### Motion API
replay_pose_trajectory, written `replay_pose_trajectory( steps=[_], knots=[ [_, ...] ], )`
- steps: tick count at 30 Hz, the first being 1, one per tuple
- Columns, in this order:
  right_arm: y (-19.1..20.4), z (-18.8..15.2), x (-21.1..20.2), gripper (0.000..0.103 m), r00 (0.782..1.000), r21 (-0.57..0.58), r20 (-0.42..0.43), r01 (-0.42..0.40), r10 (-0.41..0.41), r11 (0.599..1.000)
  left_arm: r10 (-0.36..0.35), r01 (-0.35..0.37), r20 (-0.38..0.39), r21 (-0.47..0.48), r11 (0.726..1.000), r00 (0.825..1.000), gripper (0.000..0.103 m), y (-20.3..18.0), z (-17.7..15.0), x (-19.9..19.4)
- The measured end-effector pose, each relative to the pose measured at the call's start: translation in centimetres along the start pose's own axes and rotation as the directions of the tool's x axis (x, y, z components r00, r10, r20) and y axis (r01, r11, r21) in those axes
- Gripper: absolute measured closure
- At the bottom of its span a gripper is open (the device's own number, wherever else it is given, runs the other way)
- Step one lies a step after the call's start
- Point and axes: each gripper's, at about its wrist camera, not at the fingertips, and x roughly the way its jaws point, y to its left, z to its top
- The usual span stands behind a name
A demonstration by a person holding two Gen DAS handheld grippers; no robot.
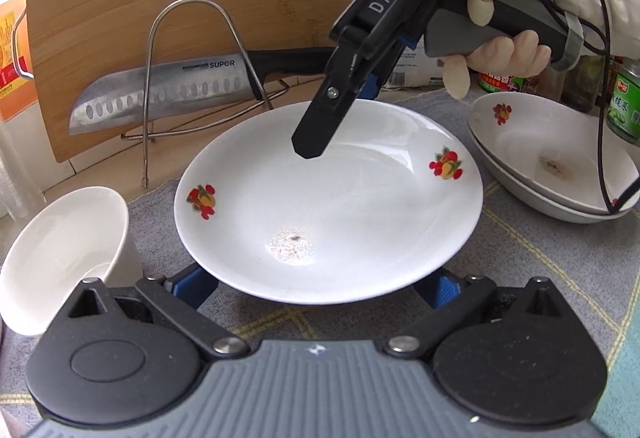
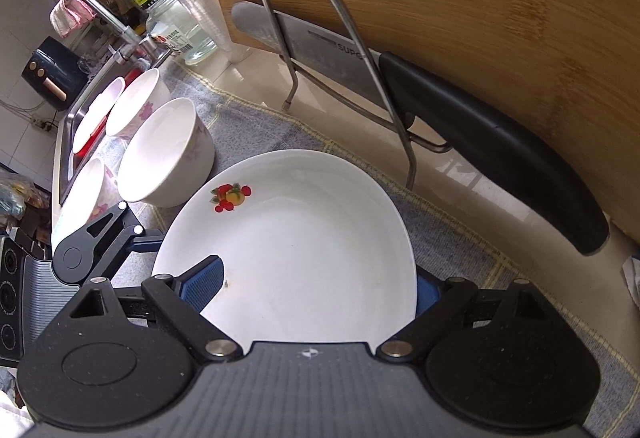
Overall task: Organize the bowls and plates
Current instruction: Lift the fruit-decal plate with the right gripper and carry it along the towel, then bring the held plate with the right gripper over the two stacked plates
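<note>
My right gripper [image 2: 316, 284] stands with its jaws spread wide across the far rim of the shallow white ceramic plate with red-and-yellow fruit prints [image 1: 328, 214]: one blue pad lies over the inside of the plate, the other sits outside the rim, and neither presses on it. My left gripper [image 1: 316, 288] is at the near rim, its blue pads showing on either side under the edge; whether they pinch it I cannot tell. The plate lies flat on the grey checked cloth mat [image 1: 532, 258], in the middle of the counter.

As I judge it, part of the sorting is done: two matching fruit-print plates [image 1: 556, 166] are already nested to one side, and several white bowls with faint floral patterns [image 2: 168, 154] sit grouped near the sink. This plate is not yet stacked, and the bowls are not nested either.
</note>
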Motion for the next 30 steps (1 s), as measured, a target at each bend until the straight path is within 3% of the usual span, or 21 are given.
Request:
replay_pose_trajectory(
  steps=[17,30],
  knots=[
    [4.1,-2.9,-2.8,0.007,0.999,-0.007,0.032,0.013,-0.013,1.0,-0.021,0.021,-0.004,0.039,0.999,1.0,0.001,-2.1,0.1,-4.4],
    [5.2,-7.7,-7.1,0.007,0.99,0.069,0.104,0.083,-0.09,0.994,-0.108,0.105,0.022,0.129,0.986,0.994,0.001,-4.9,1.4,-5.4]
  ],
)
